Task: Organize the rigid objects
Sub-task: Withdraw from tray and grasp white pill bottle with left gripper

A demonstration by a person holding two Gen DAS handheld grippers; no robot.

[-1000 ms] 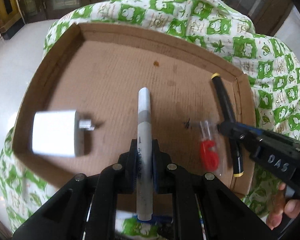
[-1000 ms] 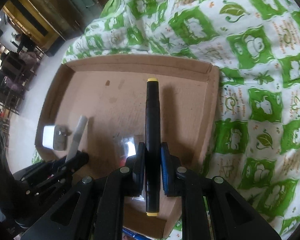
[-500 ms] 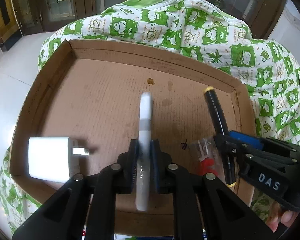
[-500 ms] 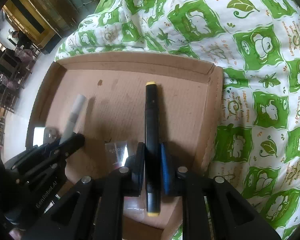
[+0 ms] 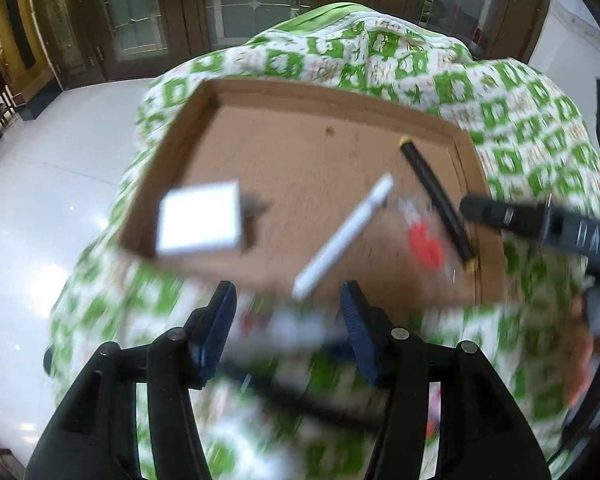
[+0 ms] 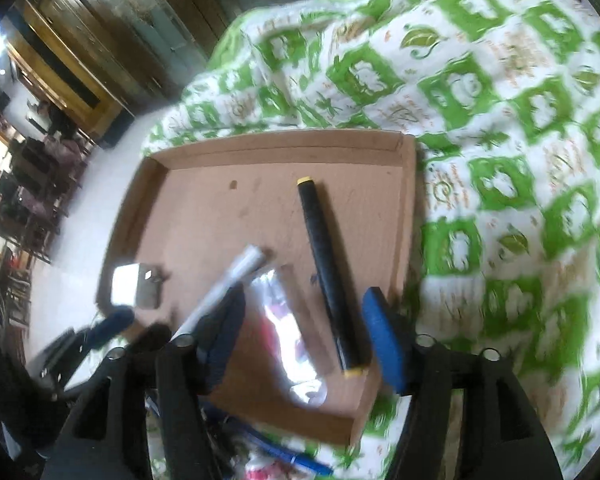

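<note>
A shallow cardboard tray lies on a green-and-white patterned cloth. In it lie a white marker, a black marker with yellow ends, a white charger block and a clear packet holding a red piece. My left gripper is open and empty, above the tray's near edge. My right gripper is open and empty, its fingers either side of the black marker's near end. The view is motion-blurred.
The cloth covers a mound around the tray. Blurred pens and small items lie on the cloth in front of the tray. A white tiled floor lies to the left, wooden doors behind.
Both grippers opened and let go: the white marker now lies slanted in the tray, the black marker lies near its right wall. Both grippers pulled back and up.
</note>
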